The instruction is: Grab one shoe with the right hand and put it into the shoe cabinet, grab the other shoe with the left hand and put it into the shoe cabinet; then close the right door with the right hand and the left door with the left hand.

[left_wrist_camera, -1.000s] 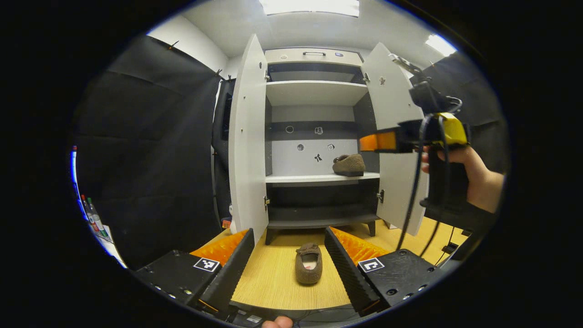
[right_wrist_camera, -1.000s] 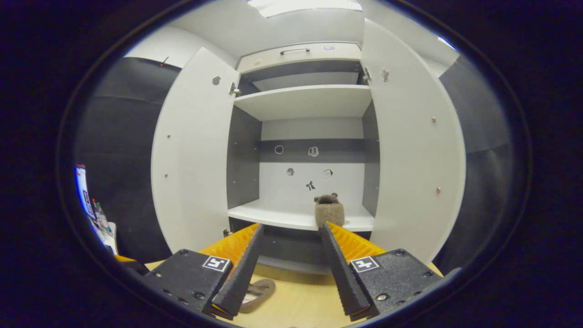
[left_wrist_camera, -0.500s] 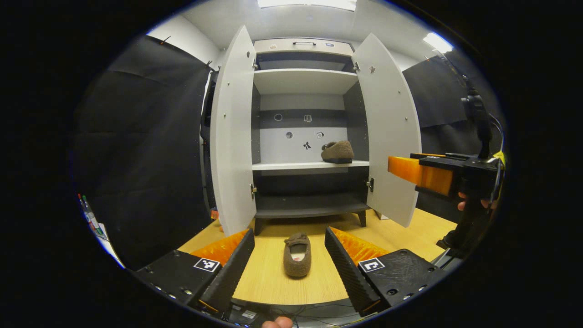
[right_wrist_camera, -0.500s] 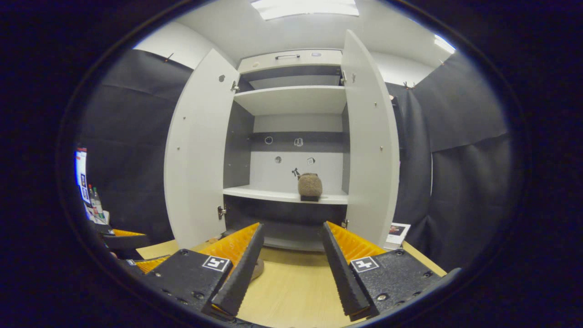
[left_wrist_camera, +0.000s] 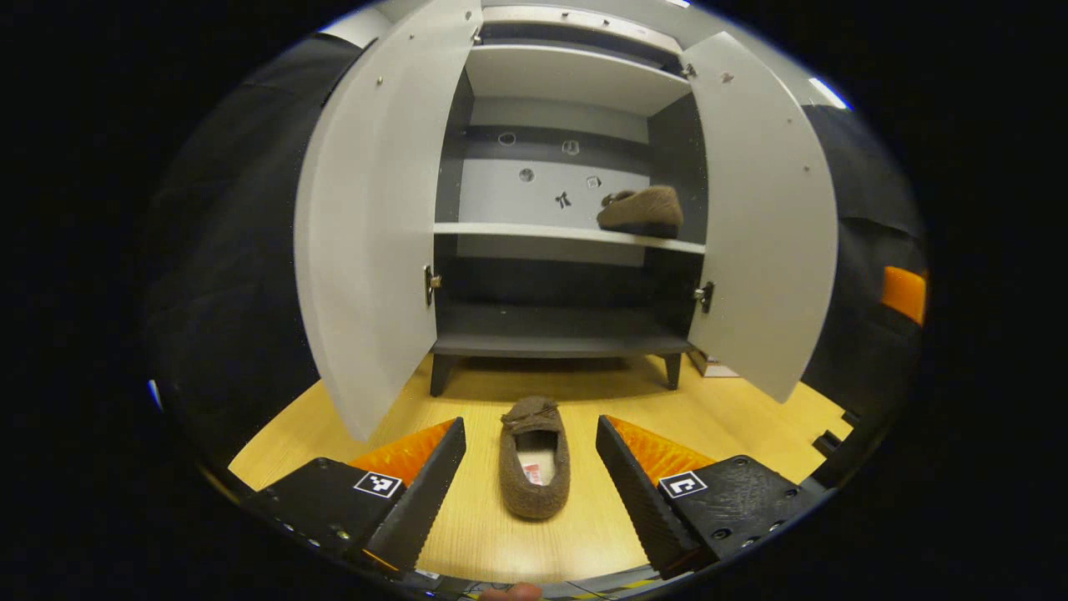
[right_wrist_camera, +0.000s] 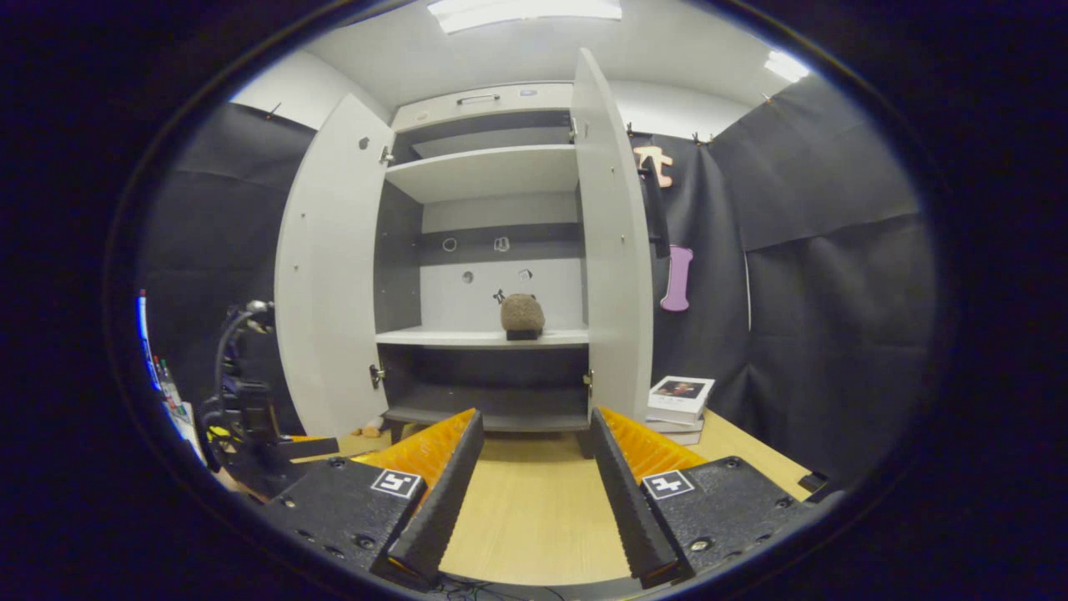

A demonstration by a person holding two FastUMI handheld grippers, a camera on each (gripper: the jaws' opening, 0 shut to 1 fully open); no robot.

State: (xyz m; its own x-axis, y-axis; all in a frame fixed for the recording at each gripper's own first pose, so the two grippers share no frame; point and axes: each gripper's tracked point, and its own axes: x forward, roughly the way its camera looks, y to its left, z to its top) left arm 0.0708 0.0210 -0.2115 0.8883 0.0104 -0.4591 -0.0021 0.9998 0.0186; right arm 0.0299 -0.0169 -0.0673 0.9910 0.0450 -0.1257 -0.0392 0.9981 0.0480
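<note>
In the left gripper view the left gripper (left_wrist_camera: 527, 467) hovers low with its fingers spread wide and holding nothing, and a brown shoe (left_wrist_camera: 534, 457) lies on the wooden bench (left_wrist_camera: 734, 417) between them (toe toward the cabinet). Beyond it the shoe cabinet (left_wrist_camera: 559, 334) stands with both doors swung open, and the other shoe (left_wrist_camera: 641, 209) sits on the right part of its white shelf (left_wrist_camera: 517, 230). In the right gripper view the right gripper (right_wrist_camera: 534, 484) is also spread wide and empty, well back from the cabinet, with books (right_wrist_camera: 680, 401) stacked beside the right door (right_wrist_camera: 613, 250).
</note>
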